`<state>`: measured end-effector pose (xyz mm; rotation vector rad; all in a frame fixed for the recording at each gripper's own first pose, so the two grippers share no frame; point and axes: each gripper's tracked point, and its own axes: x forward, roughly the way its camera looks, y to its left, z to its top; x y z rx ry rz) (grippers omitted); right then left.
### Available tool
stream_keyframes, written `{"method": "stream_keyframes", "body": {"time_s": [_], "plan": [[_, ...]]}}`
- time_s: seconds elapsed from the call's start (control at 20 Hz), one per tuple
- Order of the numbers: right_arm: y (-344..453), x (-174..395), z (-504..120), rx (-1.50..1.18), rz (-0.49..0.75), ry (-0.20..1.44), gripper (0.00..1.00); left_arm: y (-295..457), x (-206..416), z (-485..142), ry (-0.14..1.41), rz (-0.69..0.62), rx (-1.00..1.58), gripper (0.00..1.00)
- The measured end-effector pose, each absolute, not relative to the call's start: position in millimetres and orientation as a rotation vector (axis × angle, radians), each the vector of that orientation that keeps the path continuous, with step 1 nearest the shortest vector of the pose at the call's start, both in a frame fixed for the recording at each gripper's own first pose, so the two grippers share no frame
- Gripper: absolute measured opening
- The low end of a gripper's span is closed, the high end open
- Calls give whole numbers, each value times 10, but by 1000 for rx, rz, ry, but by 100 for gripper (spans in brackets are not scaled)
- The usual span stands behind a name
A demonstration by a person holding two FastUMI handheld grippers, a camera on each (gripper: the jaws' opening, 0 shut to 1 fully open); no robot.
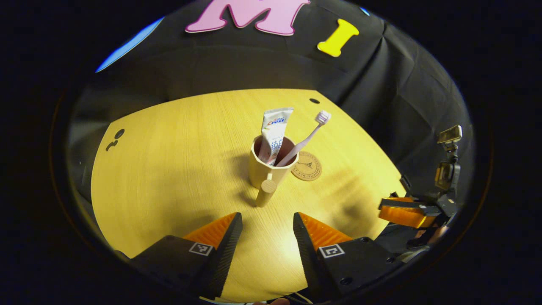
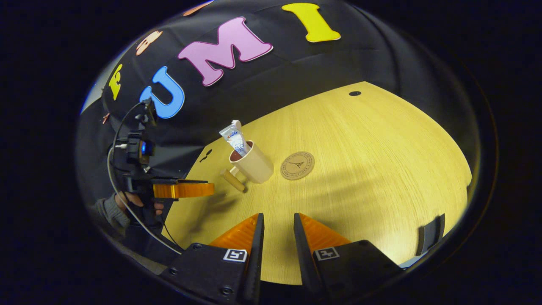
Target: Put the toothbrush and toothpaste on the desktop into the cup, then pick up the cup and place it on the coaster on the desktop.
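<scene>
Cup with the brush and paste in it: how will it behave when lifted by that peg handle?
Probably top-heavy: the toothpaste and toothbrush stand well above the cup rim and lean to one side. Likely to swing or tilt if gripped only by the peg handle. The contents sit loose, so they may shift.

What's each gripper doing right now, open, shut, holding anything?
Left gripper: open, empty, aimed at the cup.
Right gripper: open with a narrower gap, empty, over the desktop.
</scene>
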<state>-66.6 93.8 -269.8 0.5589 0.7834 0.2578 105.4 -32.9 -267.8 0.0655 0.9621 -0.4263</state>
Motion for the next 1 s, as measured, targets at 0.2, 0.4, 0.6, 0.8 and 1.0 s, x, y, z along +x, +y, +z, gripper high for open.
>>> {"method": "stream_keyframes", "body": {"time_s": [0.2, 0.4, 0.6, 0.8, 1.0], "plan": [[574, -878, -2734, 577, 198, 789, 43, -440, 1298, -2875, 1024, -409, 144, 76], [233, -1036, -2764, 603, 134, 784, 43, -450, 1539, -3042, 1069, -384, 251, 76], [-56, -1123, -2722, 650, 74, 747, 43, -501, 1684, -3183, 1134, -370, 306, 75], [-243, -1196, -2763, 688, 13, 734, 43, -548, 1746, -3337, 1200, -373, 364, 72], [-269, -1178, -2738, 698, -1, 730, 43, -585, 1778, -3398, 1231, -374, 385, 70]]}}
